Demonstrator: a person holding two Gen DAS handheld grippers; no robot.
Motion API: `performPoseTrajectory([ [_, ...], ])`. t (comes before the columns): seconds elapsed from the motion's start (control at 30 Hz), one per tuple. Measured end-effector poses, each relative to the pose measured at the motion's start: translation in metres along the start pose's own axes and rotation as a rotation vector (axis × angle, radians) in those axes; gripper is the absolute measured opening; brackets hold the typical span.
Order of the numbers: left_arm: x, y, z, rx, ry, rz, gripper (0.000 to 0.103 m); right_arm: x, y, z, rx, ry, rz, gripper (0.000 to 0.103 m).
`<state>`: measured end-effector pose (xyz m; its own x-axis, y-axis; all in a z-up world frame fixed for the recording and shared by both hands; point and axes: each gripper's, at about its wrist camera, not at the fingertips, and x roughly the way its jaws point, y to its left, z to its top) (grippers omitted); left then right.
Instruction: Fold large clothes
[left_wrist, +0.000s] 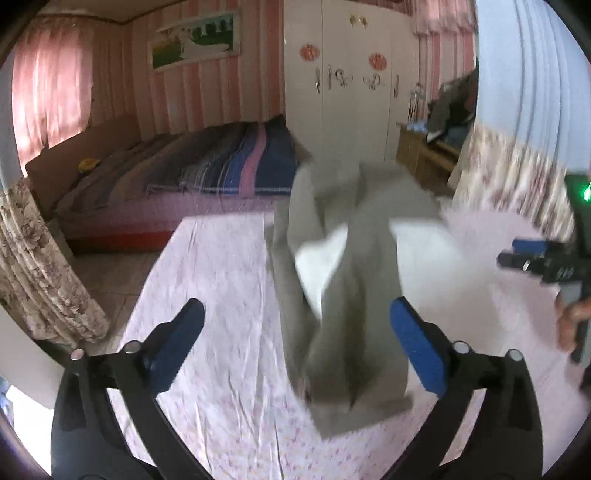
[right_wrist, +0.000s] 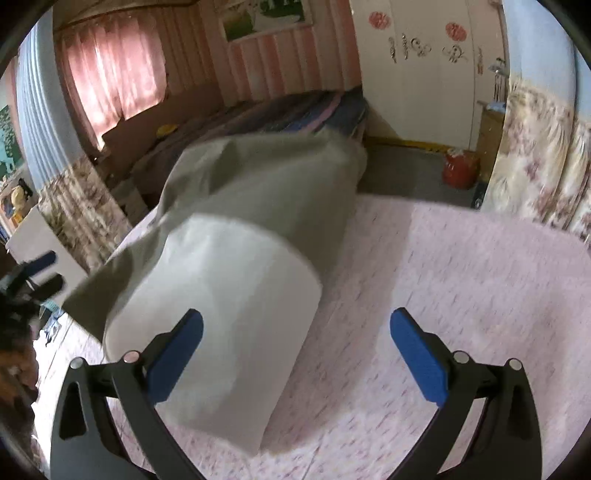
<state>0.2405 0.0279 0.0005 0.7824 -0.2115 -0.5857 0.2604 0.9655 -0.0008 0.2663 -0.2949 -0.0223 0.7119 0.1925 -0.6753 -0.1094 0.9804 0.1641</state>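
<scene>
Both your left gripper (left_wrist: 297, 347) and right gripper (right_wrist: 295, 347) were wide open, holding nothing. The grey cloth (left_wrist: 351, 295) sat bunched mid-frame. You needed to spread it flat first.

Garment (left_wrist: 343, 266) lies on the sheet-covered worktop (left_wrist: 221, 295), running from 6 to 12 o'clock in the left wrist view, w/ its near end between the open left gripper (left_wrist: 295, 350) fingers. Right gripper (left_wrist: 532, 262) sits at 3 o'clock, beside the garment, apart from it. Bed (left_wrist: 177, 173) stands behind the worktop at 10 o'clock; wardrobe (left_wrist: 351, 92) behind at 12. In the right wrist view the garment (right_wrist: 236, 266) lies at 10–11 o'clock of the open right gripper (right_wrist: 295, 350); left gripper (right_wrist: 33, 273) at 9.
</scene>
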Motion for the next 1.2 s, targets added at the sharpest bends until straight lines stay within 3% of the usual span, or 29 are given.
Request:
performPoseTrajectory([
  [0.1,0.023,0.001,0.033,0.024,-0.003,0.031,0.100,0.005,-0.004,0.019,0.006,-0.009,-0.021,0.101],
  [0.27,0.097,-0.001,0.084,-0.036,0.049,0.005,0.100,0.026,0.006,0.061,-0.047,-0.027,-0.072,0.101],
  [0.37,0.135,-0.007,0.102,-0.044,0.086,0.017,0.100,0.039,0.001,0.086,-0.021,-0.029,-0.073,0.101],
  [0.5,0.180,-0.016,0.118,-0.067,0.137,-0.029,0.100,0.056,0.001,0.098,-0.007,-0.011,-0.059,0.101],
  [0.53,0.188,-0.018,0.118,-0.064,0.151,-0.020,0.096,0.063,0.002,0.098,-0.023,0.004,-0.054,0.101],
  [0.57,0.198,-0.019,0.115,-0.056,0.174,-0.010,0.069,0.067,0.004,0.099,-0.033,0.011,-0.061,0.101],
  [0.63,0.214,-0.018,0.110,-0.049,0.231,0.005,0.027,0.073,0.003,0.098,-0.036,0.021,-0.067,0.101],
  [0.67,0.219,-0.018,0.107,-0.036,0.237,0.031,0.012,0.077,0.001,0.098,-0.020,0.025,-0.056,0.101],
  [0.73,0.216,-0.021,0.105,0.027,0.200,0.098,0.008,0.081,-0.002,0.097,0.002,0.029,-0.053,0.101],
  [0.77,0.207,-0.022,0.107,0.063,0.143,0.165,0.007,0.083,-0.002,0.097,0.005,0.032,-0.050,0.101],
  [0.83,0.194,-0.024,0.112,0.104,0.059,0.252,0.008,0.084,-0.002,0.097,0.003,0.026,-0.058,0.101],
  [0.87,0.192,-0.024,0.109,0.115,0.038,0.298,0.016,0.083,-0.001,0.097,0.009,0.014,-0.059,0.101],
  [0.9,0.198,-0.025,0.105,0.120,0.068,0.323,0.024,0.082,0.001,0.097,0.019,0.006,-0.052,0.101],
  [0.97,0.218,-0.023,0.089,0.103,0.175,0.312,0.051,0.081,0.007,0.095,0.053,0.005,-0.016,0.101],
  [1.0,0.220,-0.016,0.078,0.066,0.191,0.322,0.059,0.080,0.010,0.092,0.064,0.012,0.001,0.101],
  [1.03,0.217,-0.011,0.073,0.030,0.191,0.335,0.081,0.078,0.017,0.086,0.073,0.016,0.025,0.101],
  [1.07,0.209,-0.003,0.065,-0.037,0.199,0.319,0.094,0.075,0.023,0.081,0.069,0.015,0.040,0.101],
  [1.13,0.191,0.007,0.051,-0.120,0.191,0.274,0.100,0.072,0.036,0.066,0.038,0.015,0.044,0.101],
  [1.2,0.180,0.005,0.033,-0.119,0.206,0.258,0.100,0.071,0.044,0.048,0.027,0.020,0.041,0.101],
])
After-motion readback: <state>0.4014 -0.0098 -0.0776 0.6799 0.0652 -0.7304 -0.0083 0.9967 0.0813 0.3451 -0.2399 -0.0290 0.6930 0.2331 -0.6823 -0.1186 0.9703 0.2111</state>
